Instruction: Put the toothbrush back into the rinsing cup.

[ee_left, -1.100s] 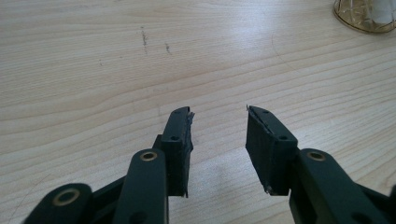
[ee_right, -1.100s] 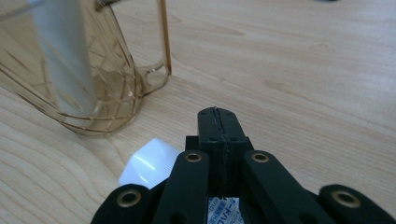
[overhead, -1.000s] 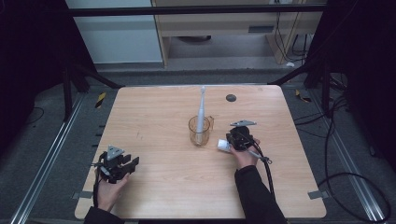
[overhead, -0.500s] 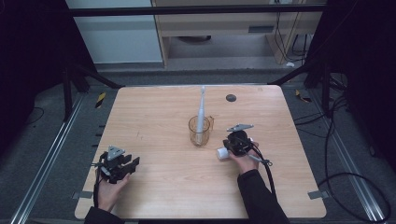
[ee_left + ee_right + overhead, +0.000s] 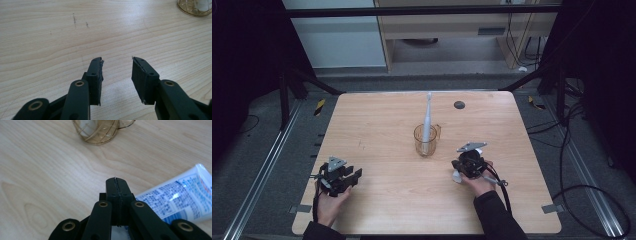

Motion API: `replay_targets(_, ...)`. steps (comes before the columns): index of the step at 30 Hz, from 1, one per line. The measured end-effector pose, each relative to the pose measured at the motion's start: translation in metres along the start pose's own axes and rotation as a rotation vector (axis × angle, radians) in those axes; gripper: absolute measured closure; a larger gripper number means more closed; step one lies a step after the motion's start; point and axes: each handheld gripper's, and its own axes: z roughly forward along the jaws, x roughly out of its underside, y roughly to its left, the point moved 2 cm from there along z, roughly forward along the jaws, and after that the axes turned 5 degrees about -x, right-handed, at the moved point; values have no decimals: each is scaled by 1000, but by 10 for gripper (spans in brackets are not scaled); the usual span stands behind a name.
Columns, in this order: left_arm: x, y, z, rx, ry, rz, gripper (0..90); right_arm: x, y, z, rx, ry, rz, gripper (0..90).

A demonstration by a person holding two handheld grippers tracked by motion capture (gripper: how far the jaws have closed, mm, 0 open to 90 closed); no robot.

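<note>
Toothpaste tube (image 5: pixel 180 195) lies flat on worktop (image 5: pixel 377 125), long axis angled up-right past right gripper (image 5: pixel 116 180), fingers pressed together, empty. Left gripper (image 5: pixel 117 61) fingers wide apart.

White tube (image 5: pixel 180 197) with blue print, amber-gold cup (image 5: pixel 100 131), perhaps white toothbrush (image 5: pixel 427 117).

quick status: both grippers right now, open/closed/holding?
Left gripper: open, holding nothing.
Right gripper: closed, jaws pressed together on nothing, beside the blue-and-white printed toothpaste tube.
</note>
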Motion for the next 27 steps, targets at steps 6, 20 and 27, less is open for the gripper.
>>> replay_targets(6, 0, -1, 0, -2, -1, 3, 602, 13, 7, -10, -26, 1, -26, 900)
replay_targets(20, 0, -2, 0, -1, 0, 5, 602, 31, 2, -22, -6, 29, -26, 900)
replay_targets(27, 0, -1, 0, -2, -1, 4, 602, 36, -4, -26, 3, 31, -19, 900)
